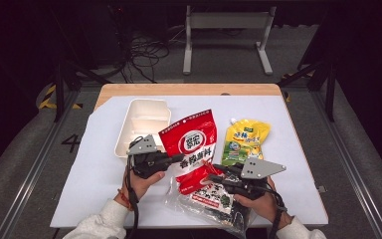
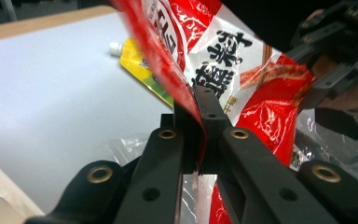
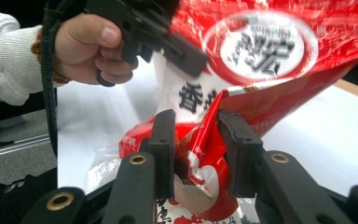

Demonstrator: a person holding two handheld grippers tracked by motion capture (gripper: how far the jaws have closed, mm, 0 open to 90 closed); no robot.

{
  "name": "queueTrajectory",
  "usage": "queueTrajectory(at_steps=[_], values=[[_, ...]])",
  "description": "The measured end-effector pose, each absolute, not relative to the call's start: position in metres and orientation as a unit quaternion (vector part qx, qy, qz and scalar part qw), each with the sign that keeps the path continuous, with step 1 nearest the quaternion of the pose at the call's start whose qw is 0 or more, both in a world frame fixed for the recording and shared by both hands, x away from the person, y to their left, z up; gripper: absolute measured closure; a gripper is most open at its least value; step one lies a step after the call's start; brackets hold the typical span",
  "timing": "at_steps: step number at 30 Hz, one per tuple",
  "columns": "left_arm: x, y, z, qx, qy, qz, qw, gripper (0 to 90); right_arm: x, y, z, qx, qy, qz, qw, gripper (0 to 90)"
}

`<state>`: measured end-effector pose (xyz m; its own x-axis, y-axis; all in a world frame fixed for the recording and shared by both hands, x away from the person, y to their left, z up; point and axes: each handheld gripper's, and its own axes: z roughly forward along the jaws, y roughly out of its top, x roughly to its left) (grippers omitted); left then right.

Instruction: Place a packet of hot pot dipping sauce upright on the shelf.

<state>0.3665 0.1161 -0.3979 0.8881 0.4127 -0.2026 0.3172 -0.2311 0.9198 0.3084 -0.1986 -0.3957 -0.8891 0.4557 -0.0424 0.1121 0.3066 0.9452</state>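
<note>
White table [image 1: 79, 164], red bag [image 1: 191, 149] between both claws

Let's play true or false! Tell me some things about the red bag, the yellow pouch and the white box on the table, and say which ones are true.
1. The left gripper pinches an edge of the red bag. True.
2. The right gripper is far from the red bag. False: its jaws close around the bag's crumpled lower part.
3. The yellow pouch is held up in the air. False: it lies flat on the white mat, with no gripper on it.
4. The white box sits behind the left gripper, on the mat. True.
5. The white box is full of snacks. False: its compartments look empty.
6. A clear bag with dark print lies under the red bag near the front edge. True.
</note>
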Motion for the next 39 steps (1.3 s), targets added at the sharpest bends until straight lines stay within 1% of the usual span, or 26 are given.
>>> queueTrajectory(at_steps=[6, 7, 8, 9, 11, 13, 14, 17, 18, 19, 21, 22, 23, 25, 31, 32, 34, 39], values=[[0.364, 0.124, -0.389, 0.77, 0.23, 0.053, 0.593, 90.0, 0.311, -0.194, -0.399, 0.19, 0.803, 0.545, 0.151, 66.3], [0.364, 0.126, -0.388, 0.766, 0.23, 0.054, 0.597, 90.0, 0.312, -0.194, -0.4, 0.196, 0.802, 0.544, 0.151, 70.0], [0.363, 0.128, -0.386, 0.765, 0.23, 0.056, 0.599, 90.0, 0.312, -0.194, -0.4, 0.196, 0.802, 0.544, 0.151, 70.0], [0.363, 0.13, -0.383, 0.763, 0.226, 0.056, 0.602, 90.0, 0.313, -0.195, -0.401, 0.203, 0.802, 0.541, 0.152, 69.3], [0.361, 0.128, -0.381, 0.768, 0.22, 0.065, 0.598, 90.0, 0.317, -0.197, -0.403, 0.213, 0.802, 0.543, 0.132, 67.5], [0.361, 0.127, -0.381, 0.769, 0.217, 0.069, 0.598, 90.0, 0.317, -0.198, -0.404, 0.218, 0.805, 0.533, 0.141, 66.6], [0.36, 0.126, -0.38, 0.77, 0.217, 0.072, 0.596, 90.0, 0.316, -0.199, -0.403, 0.219, 0.801, 0.54, 0.135, 61.1], [0.359, 0.125, -0.378, 0.77, 0.214, 0.074, 0.597, 90.0, 0.315, -0.201, -0.401, 0.218, 0.802, 0.539, 0.138, 59.6], [0.36, 0.125, -0.376, 0.773, 0.206, 0.077, 0.595, 90.0, 0.313, -0.204, -0.399, 0.221, 0.8, 0.54, 0.141, 53.3], [0.359, 0.124, -0.375, 0.773, 0.207, 0.076, 0.595, 90.0, 0.313, -0.204, -0.399, 0.221, 0.8, 0.54, 0.141, 53.3], [0.359, 0.123, -0.371, 0.773, 0.204, 0.074, 0.597, 90.0, 0.313, -0.207, -0.398, 0.228, 0.799, 0.538, 0.143, 49.8], [0.36, 0.123, -0.368, 0.774, 0.198, 0.078, 0.597, 90.0, 0.312, -0.209, -0.397, 0.229, 0.798, 0.538, 0.144, 47.5], [0.361, 0.123, -0.364, 0.773, 0.195, 0.083, 0.598, 90.0, 0.311, -0.214, -0.397, 0.238, 0.797, 0.535, 0.148, 43.3], [0.365, 0.126, -0.357, 0.771, 0.191, 0.089, 0.6, 90.0, 0.31, -0.215, -0.397, 0.241, 0.797, 0.534, 0.148, 42.2], [0.383, 0.141, -0.332, 0.765, 0.203, 0.126, 0.598, 90.0, 0.306, -0.238, -0.399, 0.269, 0.793, 0.521, 0.164, 37.3], [0.385, 0.144, -0.329, 0.763, 0.204, 0.128, 0.6, 90.0, 0.306, -0.242, -0.399, 0.274, 0.792, 0.519, 0.168, 36.8], [0.393, 0.151, -0.321, 0.762, 0.206, 0.149, 0.596, 90.0, 0.305, -0.249, -0.4, 0.286, 0.787, 0.518, 0.174, 36.2], [0.411, 0.166, -0.313, 0.76, 0.228, 0.17, 0.585, 90.0, 0.303, -0.265, -0.402, 0.312, 0.777, 0.514, 0.185, 35.7]])
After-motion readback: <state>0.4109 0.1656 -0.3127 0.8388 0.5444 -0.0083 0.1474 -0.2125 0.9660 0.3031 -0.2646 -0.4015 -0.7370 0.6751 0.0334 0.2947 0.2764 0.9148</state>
